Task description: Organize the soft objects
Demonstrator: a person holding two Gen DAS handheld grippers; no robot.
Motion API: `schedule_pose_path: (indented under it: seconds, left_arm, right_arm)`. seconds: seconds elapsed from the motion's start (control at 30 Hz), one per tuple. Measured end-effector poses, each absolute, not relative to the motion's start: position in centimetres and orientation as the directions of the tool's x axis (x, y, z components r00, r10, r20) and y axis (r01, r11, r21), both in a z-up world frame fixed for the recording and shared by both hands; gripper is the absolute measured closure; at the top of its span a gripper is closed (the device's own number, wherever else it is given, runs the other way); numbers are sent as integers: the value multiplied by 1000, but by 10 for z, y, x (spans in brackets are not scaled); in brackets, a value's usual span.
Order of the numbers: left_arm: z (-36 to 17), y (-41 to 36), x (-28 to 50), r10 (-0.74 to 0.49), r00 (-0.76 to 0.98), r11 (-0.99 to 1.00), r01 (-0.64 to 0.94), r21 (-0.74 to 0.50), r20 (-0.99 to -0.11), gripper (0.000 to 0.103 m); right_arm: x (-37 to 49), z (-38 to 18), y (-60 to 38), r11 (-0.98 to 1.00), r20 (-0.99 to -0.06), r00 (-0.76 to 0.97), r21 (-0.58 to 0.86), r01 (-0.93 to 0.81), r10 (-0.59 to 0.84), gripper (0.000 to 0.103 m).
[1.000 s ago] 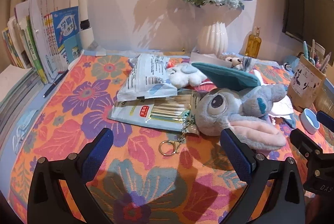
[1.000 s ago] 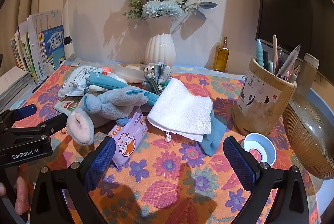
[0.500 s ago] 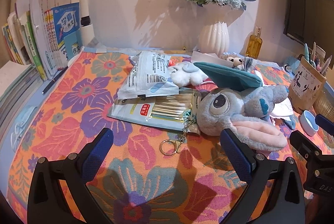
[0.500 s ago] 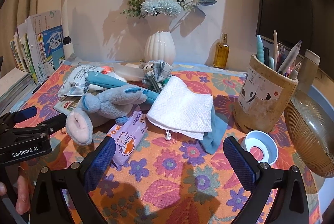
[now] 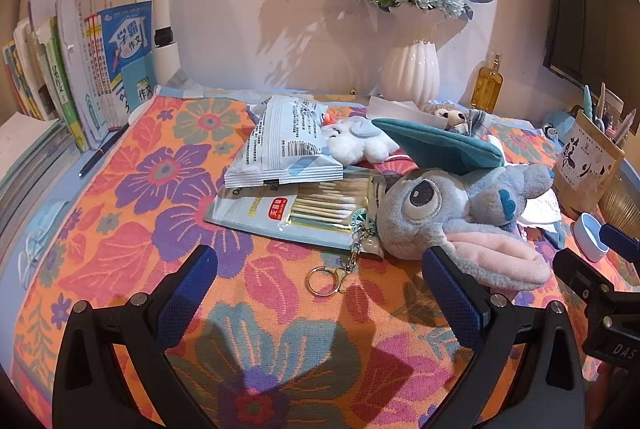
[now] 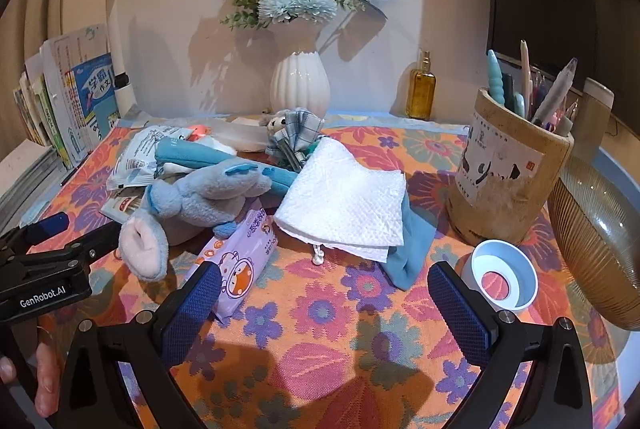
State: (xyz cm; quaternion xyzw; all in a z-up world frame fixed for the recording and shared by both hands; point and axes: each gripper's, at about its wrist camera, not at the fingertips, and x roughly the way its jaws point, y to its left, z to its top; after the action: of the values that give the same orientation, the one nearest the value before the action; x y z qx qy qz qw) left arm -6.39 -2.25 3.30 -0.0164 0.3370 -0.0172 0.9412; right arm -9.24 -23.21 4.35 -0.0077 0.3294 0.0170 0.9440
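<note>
Grey-blue plush toy (image 5: 460, 213) lies on its side on floral cloth (image 5: 168, 189) covering the bench, head resting on cotton-swab pack (image 5: 296, 209), teal pouch (image 5: 440, 145) on top. Left tongs (image 5: 320, 293) wide, empty, low over cloth w/ key ring (image 5: 322, 281) between tips. Right tongs (image 6: 324, 301) wide, empty, in front of folded paper towel (image 6: 348, 205) & purple tissue pack (image 6: 240, 261). Pen holder (image 6: 508, 181) at right.

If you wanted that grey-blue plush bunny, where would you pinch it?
Probably the plush bunny by its pink-lined ear. The ear lies flat toward the open left gripper, free of the pile. The teal cloth covers its head, so I would come in low from the front.
</note>
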Motion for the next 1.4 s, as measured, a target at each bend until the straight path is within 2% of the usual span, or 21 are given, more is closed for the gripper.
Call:
schedule_pose_path:
  seconds: [0.17,1.0,1.2,1.4]
  left_arm:
    - [33,-22,-64,-44,772,999,22,-43,-634,1]
    - [33,-21,-63,-44,770,999,22,-42,-636,1]
    - [33,-21,-65,-38,775,999,15,-41,-631,1]
    - [36,-18,-70,-46,789,999,18,-52,-612,1]
  right_arm:
    - [-94,44,-226,998,-616,788,-41,-45,10,0]
    - [-89,42,-230,999,-632,775,-38,-17,-11,0]
    - [-91,45,-241,997,-630,773,-30,69,-73,0]
    - [-109,45,-289,981,-671,735,62,185,-96,0]
